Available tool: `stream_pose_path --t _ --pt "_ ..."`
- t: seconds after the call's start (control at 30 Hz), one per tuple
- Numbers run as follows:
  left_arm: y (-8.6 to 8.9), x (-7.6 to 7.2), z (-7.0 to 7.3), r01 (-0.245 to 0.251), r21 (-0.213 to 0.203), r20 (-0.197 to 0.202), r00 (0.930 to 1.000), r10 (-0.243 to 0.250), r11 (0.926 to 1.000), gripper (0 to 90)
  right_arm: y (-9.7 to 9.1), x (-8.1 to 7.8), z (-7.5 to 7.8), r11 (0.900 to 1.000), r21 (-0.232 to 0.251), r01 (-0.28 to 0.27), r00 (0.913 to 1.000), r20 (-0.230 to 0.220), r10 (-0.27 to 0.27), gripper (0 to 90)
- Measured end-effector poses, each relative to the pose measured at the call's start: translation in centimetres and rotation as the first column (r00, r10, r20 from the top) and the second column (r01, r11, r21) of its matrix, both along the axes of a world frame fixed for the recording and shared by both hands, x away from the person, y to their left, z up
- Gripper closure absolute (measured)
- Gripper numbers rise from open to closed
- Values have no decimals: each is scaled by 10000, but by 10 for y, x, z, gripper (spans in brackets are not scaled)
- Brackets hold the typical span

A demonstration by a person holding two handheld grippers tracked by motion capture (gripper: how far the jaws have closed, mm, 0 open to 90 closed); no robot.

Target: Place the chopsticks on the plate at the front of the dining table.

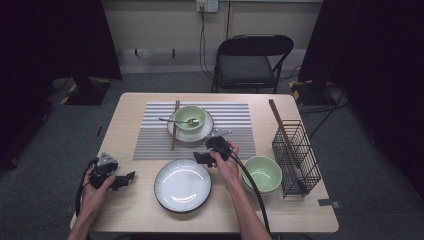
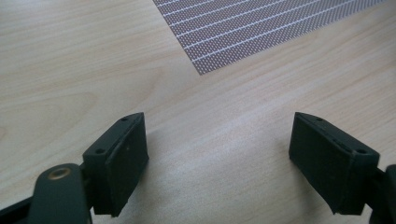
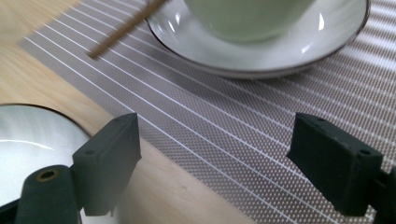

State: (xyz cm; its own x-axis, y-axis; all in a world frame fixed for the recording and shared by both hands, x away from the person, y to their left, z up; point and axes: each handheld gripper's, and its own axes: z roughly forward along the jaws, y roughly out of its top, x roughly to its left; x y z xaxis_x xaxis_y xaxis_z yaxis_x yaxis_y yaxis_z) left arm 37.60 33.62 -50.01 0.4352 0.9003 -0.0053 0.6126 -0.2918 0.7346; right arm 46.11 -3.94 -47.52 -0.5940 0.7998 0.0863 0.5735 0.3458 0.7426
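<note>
A green bowl (image 1: 190,118) with a spoon (image 1: 176,120) in it sits on a white plate (image 1: 174,130) on the striped placemat (image 1: 230,120). A chopstick (image 1: 175,125) lies to the left of that plate. Near the front edge lies a larger empty white plate (image 1: 183,185), and to its right a second green bowl (image 1: 262,174). My left gripper (image 1: 124,180) is open, low over bare wood at the front left. My right gripper (image 1: 201,156) is open over the placemat's near edge (image 3: 224,140), between the two plates, with nothing between its jaws.
A black wire basket (image 1: 296,158) stands at the right of the table with a long wooden stick (image 1: 281,126) leaning in it. A black folding chair (image 1: 250,60) stands beyond the far edge. The table's left side (image 1: 122,125) is bare wood.
</note>
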Motion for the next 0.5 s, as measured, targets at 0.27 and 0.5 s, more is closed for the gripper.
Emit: stream_pose_path --t 0.27,0.5 --pt "2 0 -2 -50 22 132 9999 50 10000 156 -7 6 -22 9909 -889 1006 9944 414 -973 189" --pt "2 0 -2 -48 37 138 9999 47 10000 155 -8 6 -26 9895 -835 1176 9921 539 -1133 165"
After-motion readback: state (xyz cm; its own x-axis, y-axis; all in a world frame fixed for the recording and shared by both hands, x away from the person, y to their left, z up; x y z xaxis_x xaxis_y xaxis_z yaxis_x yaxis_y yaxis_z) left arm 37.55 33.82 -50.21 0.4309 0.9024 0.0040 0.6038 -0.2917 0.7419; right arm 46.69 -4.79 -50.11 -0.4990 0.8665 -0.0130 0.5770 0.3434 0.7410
